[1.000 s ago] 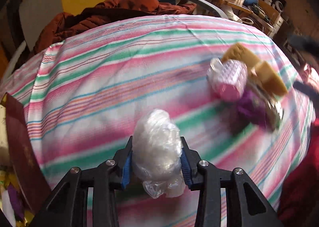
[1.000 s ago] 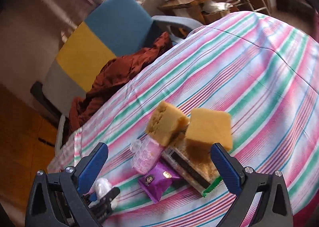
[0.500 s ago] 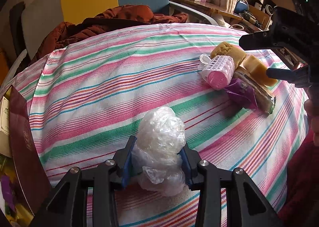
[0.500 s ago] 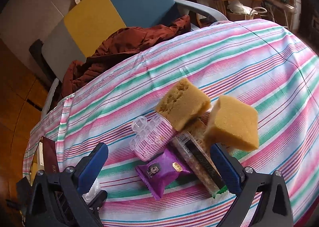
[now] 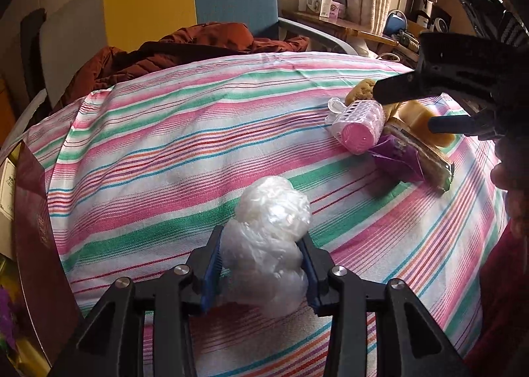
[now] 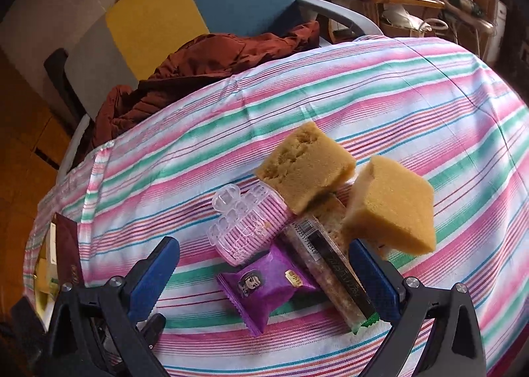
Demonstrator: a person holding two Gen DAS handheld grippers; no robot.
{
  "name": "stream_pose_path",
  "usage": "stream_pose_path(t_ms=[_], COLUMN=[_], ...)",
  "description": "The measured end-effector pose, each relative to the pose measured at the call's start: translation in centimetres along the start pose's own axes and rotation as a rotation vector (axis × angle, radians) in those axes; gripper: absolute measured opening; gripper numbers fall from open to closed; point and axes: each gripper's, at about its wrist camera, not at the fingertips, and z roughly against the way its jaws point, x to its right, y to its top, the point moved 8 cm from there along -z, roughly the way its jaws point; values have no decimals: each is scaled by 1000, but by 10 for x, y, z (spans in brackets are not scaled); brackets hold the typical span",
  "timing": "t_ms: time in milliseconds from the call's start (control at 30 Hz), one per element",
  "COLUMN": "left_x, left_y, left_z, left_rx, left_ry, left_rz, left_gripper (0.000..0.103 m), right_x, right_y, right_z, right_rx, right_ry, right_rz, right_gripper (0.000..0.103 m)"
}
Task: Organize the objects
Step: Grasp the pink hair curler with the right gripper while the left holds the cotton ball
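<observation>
Crumpled clear plastic bag point(image 5: 269, 244), wadded into a ball, clamped between the jaws over the near part of the striped counter point(image 5: 165, 152). Cluster at right, touching: pink ribbed roller in a clear plastic case point(image 6: 246, 228) lying on its side, purple snack packet point(image 6: 264, 284) flat just near of it, long clear-wrapped bar point(image 6: 327, 272) lying diagonally. Two tan sponge blocks point(image 6: 305, 167) point(image 6: 391, 205) tilted on the far end of the pile.

Black-framed grippers point(image 5: 261, 264) point(image 6: 264, 272), blue ribbed pads, silver screws.
</observation>
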Motion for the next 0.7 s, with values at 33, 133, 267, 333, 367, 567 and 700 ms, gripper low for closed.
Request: stream_pose_path(t_ms=[33,133,267,333,367,567,700], left_x=[-1,-1,-1,-1,-2,-3,-4], left_y=[0,-1,0,0,0,0,0], left_z=[0,1,-1,0,0,0,0], left_rx=[3,11,15,15,17,21,25], left_ry=[-2,0,-5,-16,-23,-35,-45], left_rz=[1,-1,3,12,18,26,34], left_gripper=[42,42,42,42,42,42,42], right_x=[-2,-5,-4,-9,-14,-38,-28], right_y=[-1,-2,-2,-1,-2,2,8], right_z=[-1,-5,-2,-2,-4,-31,-55], right_rx=[-3,-9,11,13,3,-74,-127], right_ry=[-7,-33,-53,-75,-83,-132,-156], right_rz=[18,55,55,111,151,421,436], right_gripper=[100,98,97,97,97,97,85])
